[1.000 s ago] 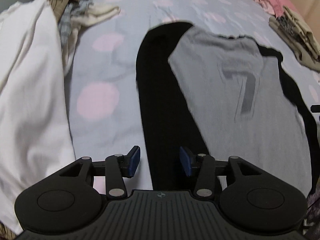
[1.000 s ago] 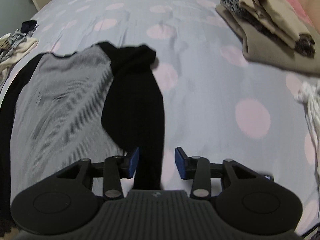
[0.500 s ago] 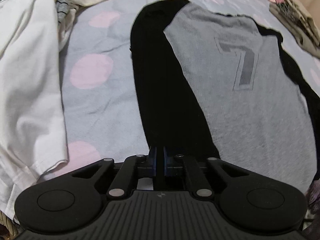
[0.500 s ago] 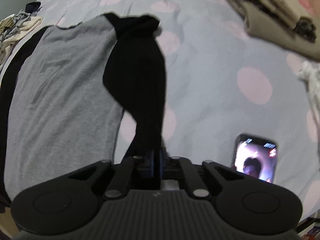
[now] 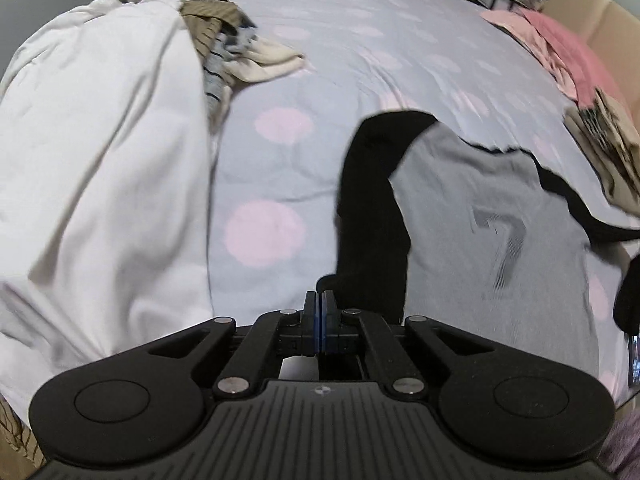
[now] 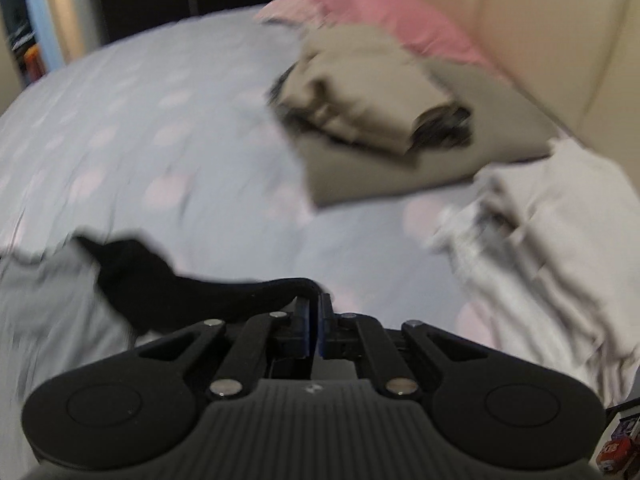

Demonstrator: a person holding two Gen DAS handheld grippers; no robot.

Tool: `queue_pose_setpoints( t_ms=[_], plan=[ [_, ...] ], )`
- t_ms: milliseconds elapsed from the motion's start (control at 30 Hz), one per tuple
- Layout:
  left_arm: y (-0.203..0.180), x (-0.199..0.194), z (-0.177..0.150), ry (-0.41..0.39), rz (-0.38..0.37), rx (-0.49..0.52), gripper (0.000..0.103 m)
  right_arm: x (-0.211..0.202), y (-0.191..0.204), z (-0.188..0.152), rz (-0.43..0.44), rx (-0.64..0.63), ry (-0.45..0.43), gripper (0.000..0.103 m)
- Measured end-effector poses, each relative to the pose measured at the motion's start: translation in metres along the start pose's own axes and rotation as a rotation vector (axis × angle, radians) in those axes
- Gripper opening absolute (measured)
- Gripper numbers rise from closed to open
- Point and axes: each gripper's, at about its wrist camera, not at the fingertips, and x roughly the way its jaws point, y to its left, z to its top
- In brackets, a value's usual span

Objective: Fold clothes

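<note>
Shirt: grey shirt (image 5: 492,216) with black sleeves and a dark "7" on it, spread on the bed (image 5: 360,52); in the left wrist view it fills the middle and right, just beyond and to the right of the claw
Left sleeve: black left sleeve (image 5: 370,200) runs from the shoulder near the picture's middle down to the fingertips, its lower end right at the blue pads
Left gripper: left gripper (image 5: 320,304) has its jaws pressed together, with the sleeve's dark cuff meeting the pad tips; the cloth looks pinched there, though the pads hide the exact hold
Right sleeve: black right sleeve (image 6: 192,292) stretches from the grey body at the left edge of the right wrist view across to the claw, its end draped over the top of the pads
Right gripper: right gripper (image 6: 314,316) is clamped on the sleeve end, only a thin strip of black cloth between the pads; this view is badly blurred
White heap: white garment (image 5: 104,184) bulks along the left of the left wrist view, with crumpled striped clothes (image 5: 236,52) at its far end, apart from the shirt
Folded stack: beige folded pile (image 6: 368,92) lies well beyond the right claw, a pink pillow (image 6: 380,12) behind it
White cloth: pale garment (image 6: 536,232) lies right of the right claw
</note>
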Motion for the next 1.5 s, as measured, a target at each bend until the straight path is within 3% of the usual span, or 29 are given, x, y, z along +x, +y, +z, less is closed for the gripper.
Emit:
queue_pose_setpoints(
  t_ms=[167, 300, 400, 567, 700, 900, 1300, 1500],
  plan=[
    [0.012, -0.002, 0.023, -0.04, 0.075, 0.0, 0.0, 0.014, -0.009, 0.021, -0.072, -0.018, -0.04, 0.004],
    [0.028, -0.011, 0.049, -0.112, 0.164, -0.003, 0.0, 0.037, -0.007, 0.022, -0.061, -0.025, 0.048, 0.007],
    [0.046, -0.013, 0.066, -0.171, 0.259, -0.035, 0.0, 0.043, -0.003, 0.017, -0.069, -0.036, 0.057, 0.01],
    [0.064, 0.01, 0.068, -0.136, 0.304, -0.124, 0.001, 0.039, 0.008, 0.006, -0.046, -0.076, 0.04, 0.026],
    [0.051, 0.013, 0.067, -0.159, 0.329, -0.079, 0.018, 0.031, 0.018, 0.001, -0.019, -0.114, 0.011, 0.032],
    [0.017, 0.01, 0.079, -0.219, 0.263, 0.041, 0.025, 0.03, 0.035, 0.008, 0.047, -0.129, -0.02, 0.036],
    [-0.07, 0.054, 0.103, -0.202, 0.099, 0.275, 0.028, 0.047, 0.081, 0.025, 0.155, -0.265, 0.007, 0.037],
    [-0.084, 0.087, 0.123, -0.186, 0.045, 0.309, 0.031, 0.074, 0.091, 0.033, 0.188, -0.294, 0.058, 0.037]
  ],
)
